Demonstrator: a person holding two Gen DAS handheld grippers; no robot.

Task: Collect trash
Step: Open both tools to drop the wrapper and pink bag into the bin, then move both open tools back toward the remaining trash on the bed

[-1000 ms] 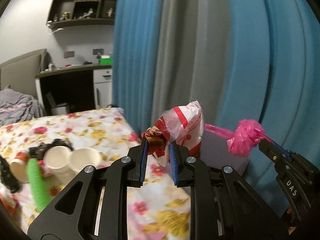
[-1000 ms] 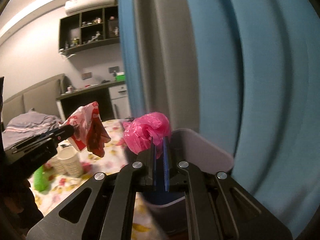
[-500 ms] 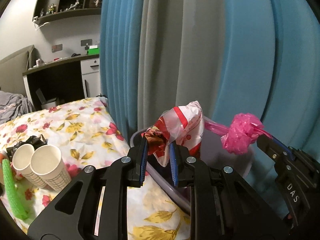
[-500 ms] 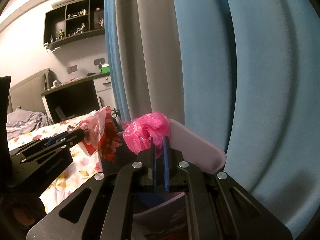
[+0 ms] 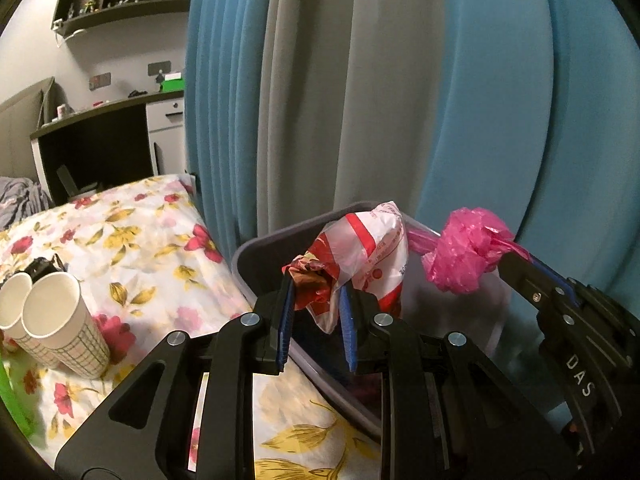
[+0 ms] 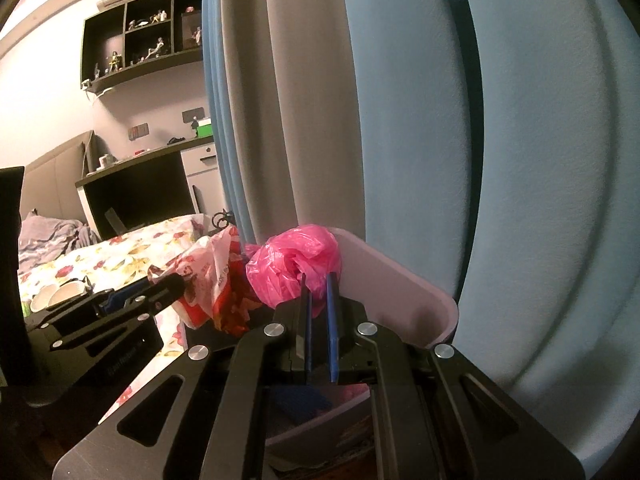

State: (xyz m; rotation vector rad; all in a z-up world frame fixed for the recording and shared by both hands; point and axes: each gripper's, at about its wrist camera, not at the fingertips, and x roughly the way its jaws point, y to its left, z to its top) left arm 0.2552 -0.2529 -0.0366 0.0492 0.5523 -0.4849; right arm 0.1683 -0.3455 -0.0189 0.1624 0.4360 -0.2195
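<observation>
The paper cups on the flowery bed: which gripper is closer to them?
Left. The left gripper holds the red-and-white bag over the bin's near edge, beside the paper cups. The right gripper, holding the pink bag, is farther across the bin.

Both tools are matte black, with angular arms cut by long triangular slots and joined by round silver screws. The left gripper (image 5: 316, 312) ends in two flat fingers (image 5: 283, 320) lined with ribbed blue pads. The right gripper (image 6: 318, 312) has thin blue pads on its inner faces, and from the side its black body carries the white letters DAS (image 5: 580, 376) and small screws.
</observation>
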